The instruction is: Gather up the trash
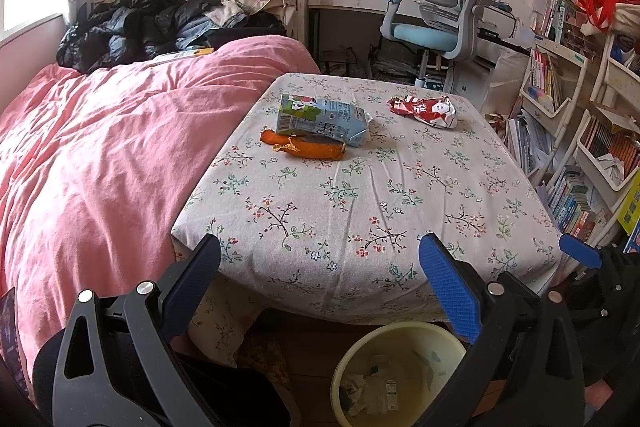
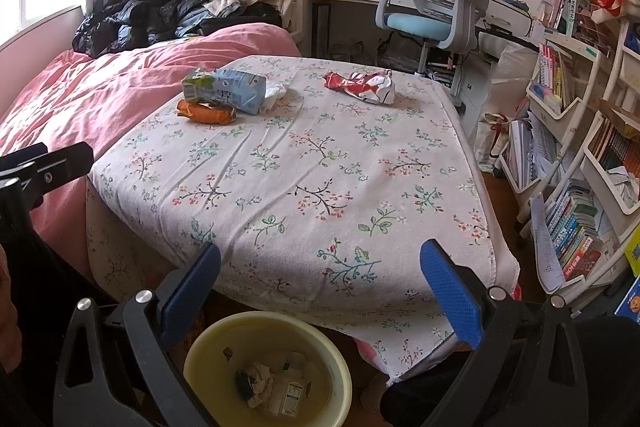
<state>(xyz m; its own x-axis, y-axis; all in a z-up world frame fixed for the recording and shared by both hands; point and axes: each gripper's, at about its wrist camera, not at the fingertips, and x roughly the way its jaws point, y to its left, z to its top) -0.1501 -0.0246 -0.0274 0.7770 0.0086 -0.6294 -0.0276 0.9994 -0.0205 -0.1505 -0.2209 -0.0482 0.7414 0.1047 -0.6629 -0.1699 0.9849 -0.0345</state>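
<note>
Nearest, both claws hang low at the front edge of the table, each with its blue-padded fingers spread wide and nothing between them: the left claw in its own view, the right claw in its own. Just below and between them on the floor sits a pale yellow basin, already holding a few crumpled scraps and a small label-bearing packet. The table wears a white cloth printed with small flowering sprigs, and its near half is bare cloth. Toward the far side lie three pieces of trash: an orange wrapper, a light-blue and green drink carton lying on its side and partly resting on the orange wrapper, and, well apart to the right, a crumpled red and white packet. Left of the table is a bed with a pink quilt; beyond stands a grey and blue desk chair.
</note>
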